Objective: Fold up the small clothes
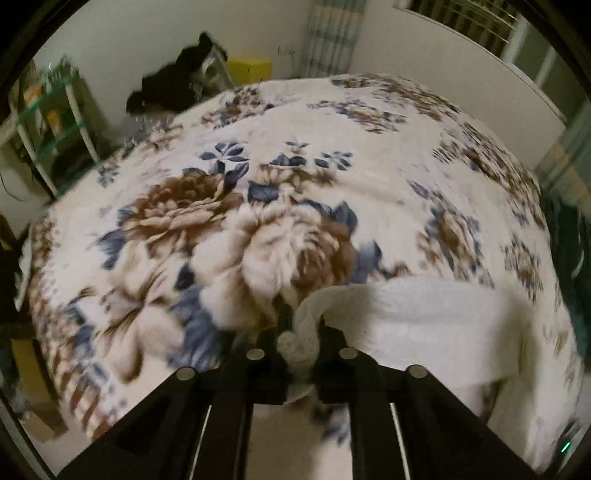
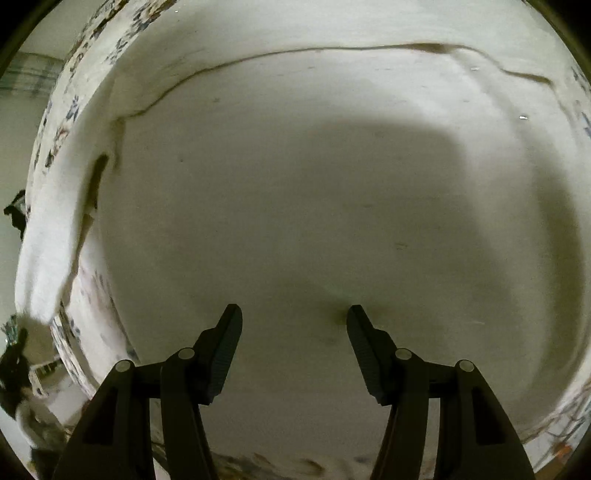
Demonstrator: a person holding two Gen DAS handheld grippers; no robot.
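A white cloth garment (image 1: pixel 424 325) lies on a floral blanket (image 1: pixel 258 221) on the bed, stretching to the right in the left wrist view. My left gripper (image 1: pixel 299 343) is shut on a bunched corner of the white garment and holds it just above the blanket. In the right wrist view the same white garment (image 2: pixel 295 166) fills the frame, spread flat with a folded flap (image 2: pixel 51 236) lifted at the left. My right gripper (image 2: pixel 293 314) is open and empty, its fingertips close over the cloth.
The floral blanket covers the whole bed. A shelf rack (image 1: pixel 55 122) stands at the far left, dark clothes (image 1: pixel 173 77) and a yellow box (image 1: pixel 249 68) lie beyond the bed's far end. A window (image 1: pixel 498 33) is at the upper right.
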